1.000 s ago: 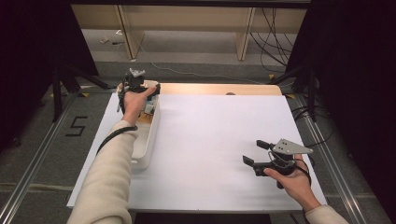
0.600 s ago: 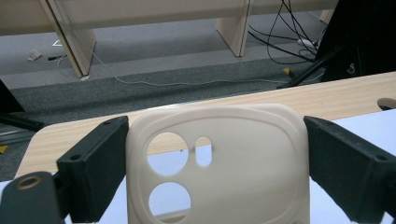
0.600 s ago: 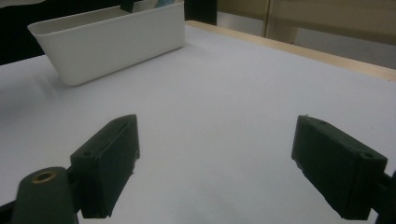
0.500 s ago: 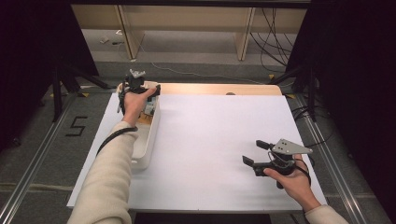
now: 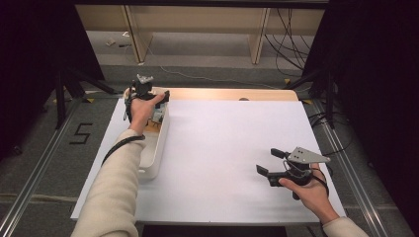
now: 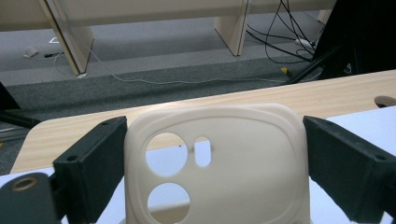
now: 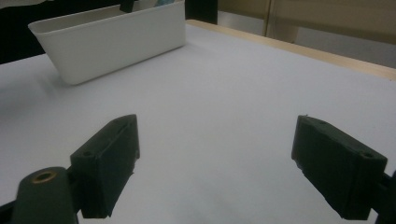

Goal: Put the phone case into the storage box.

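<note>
Table (image 5: 222,143): white bin (image 5: 157,143) at its left edge | Left gripper (image 6: 210,177): jaws clamp a cream phone case (image 6: 219,168) above the bin | We judge it light, bendy; side edges suit best | Right gripper (image 7: 224,163): jaws spread, empty, over bare table

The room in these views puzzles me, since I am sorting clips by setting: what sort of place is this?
Probably a lab or workshop set up for recording. A table under a white sheet stands on grey carpet, loose cables trail on the floor behind it, and dark curtains hang at the sides.
</note>
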`<action>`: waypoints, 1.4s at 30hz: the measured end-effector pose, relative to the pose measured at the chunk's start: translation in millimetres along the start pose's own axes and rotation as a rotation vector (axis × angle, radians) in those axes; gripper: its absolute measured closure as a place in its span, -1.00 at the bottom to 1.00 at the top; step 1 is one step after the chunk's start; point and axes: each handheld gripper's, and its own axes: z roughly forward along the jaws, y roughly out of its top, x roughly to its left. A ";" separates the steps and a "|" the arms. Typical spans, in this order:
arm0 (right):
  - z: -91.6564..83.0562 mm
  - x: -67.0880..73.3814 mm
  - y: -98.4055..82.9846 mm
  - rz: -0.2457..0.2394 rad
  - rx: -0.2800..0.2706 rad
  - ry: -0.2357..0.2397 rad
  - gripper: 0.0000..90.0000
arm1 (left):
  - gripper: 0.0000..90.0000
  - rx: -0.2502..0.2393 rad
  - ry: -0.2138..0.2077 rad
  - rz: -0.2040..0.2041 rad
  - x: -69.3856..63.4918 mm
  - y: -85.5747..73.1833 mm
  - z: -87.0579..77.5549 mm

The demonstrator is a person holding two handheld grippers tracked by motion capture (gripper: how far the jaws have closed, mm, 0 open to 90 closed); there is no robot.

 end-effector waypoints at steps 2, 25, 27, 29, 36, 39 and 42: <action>0.1 -0.1 -0.1 0.000 0.000 0.001 -0.65 | -0.80 0.000 0.000 0.000 0.0 -0.1 0.0; 0.6 0.1 -0.3 -0.002 0.005 0.002 -0.65 | -0.81 0.033 0.000 0.000 2.1 -3.6 1.1; 0.7 0.0 -0.4 -0.002 0.005 0.002 -0.65 | -0.81 0.037 -0.001 0.001 2.3 -3.8 1.5; 0.8 -0.2 -0.5 -0.003 0.004 0.002 -0.65 | -0.81 0.040 -0.001 0.001 2.4 -3.9 1.8; 0.8 -0.1 -0.6 -0.004 0.009 0.002 -0.65 | -0.84 0.061 -0.003 0.003 3.3 -5.6 3.1; 0.7 -0.1 -0.5 -0.004 0.008 0.002 -0.65 | -0.86 0.070 0.000 0.004 3.8 -6.7 3.7; 0.7 -0.2 -0.6 -0.004 0.010 0.002 -0.64 | -0.88 0.070 0.003 0.004 3.7 -6.8 4.0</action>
